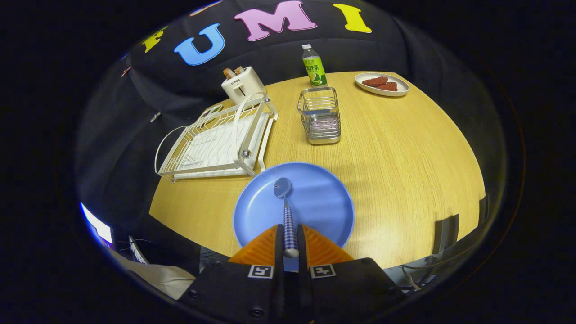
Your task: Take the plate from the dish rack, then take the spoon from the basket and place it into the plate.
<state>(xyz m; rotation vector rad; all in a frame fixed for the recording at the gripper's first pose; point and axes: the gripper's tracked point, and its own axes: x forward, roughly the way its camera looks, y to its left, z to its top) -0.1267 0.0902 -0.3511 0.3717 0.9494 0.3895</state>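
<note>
Gripper [290,238]: fingers drawn close together, both pressing on the checked handle of the spoon [286,211], one on each side. The handle's end sits between the fingers; the shaft runs forward from them and the bowl of the spoon points away, over the blue plate [315,202]. Whether the bowl touches the plate surface or hangs just above it cannot be told.

Plate: lies flat on the wooden table [405,157], at the table's near edge, directly ahead of and partly under the fingers. Nothing else on it.

Dish rack [216,139]: white wire rack with drip tray, on the table's left side, its near corner just beside the plate's far-left rim. No dishes in its slots.

Basket [320,115]: metal wire basket, upright, beyond the plate toward the table's middle, apart from the rack. Something pale shows at its bottom; cannot tell what.

Far edge of the table: a white toaster [242,83] with two slices standing in its slots at the far-left, behind the rack; a bottle [314,65] with green label, upright, just behind the basket; a white oval dish [382,84] holding reddish-brown pieces of food at the far-right corner.

Room: black cloth wall behind the table. Below the table's near-left edge, a lit screen [96,227] and some light fabric [157,276].
</note>
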